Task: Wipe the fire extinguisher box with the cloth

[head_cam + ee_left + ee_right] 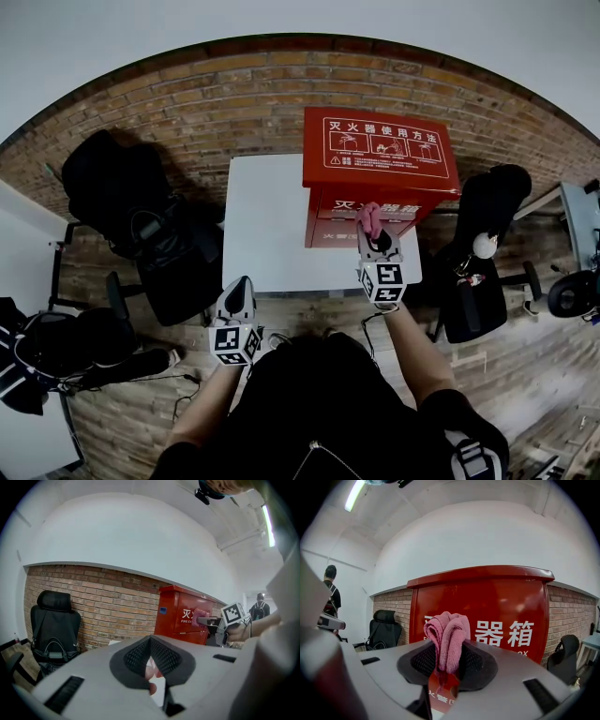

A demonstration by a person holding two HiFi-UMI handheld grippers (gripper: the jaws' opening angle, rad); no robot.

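The red fire extinguisher box [380, 150] with white lettering stands on the right part of a white table [267, 225]. My right gripper [368, 232] is shut on a bunched pink cloth [370, 217], which is against the box's front face. In the right gripper view the cloth [447, 634] sticks up from between the jaws of the gripper [446, 660], with the box front [506, 602] close behind it. My left gripper [242, 285] hangs by the table's front edge, left of the box, holding nothing. Its pads [161, 656] meet at the tip, and the box [180, 616] is far ahead.
A black office chair with a bag [155, 230] stands left of the table, another black chair [483, 253] to the right. A brick wall [234, 103] runs behind the table. Bags and cables [84, 356] lie on the wooden floor at left. A person [330, 592] stands far off.
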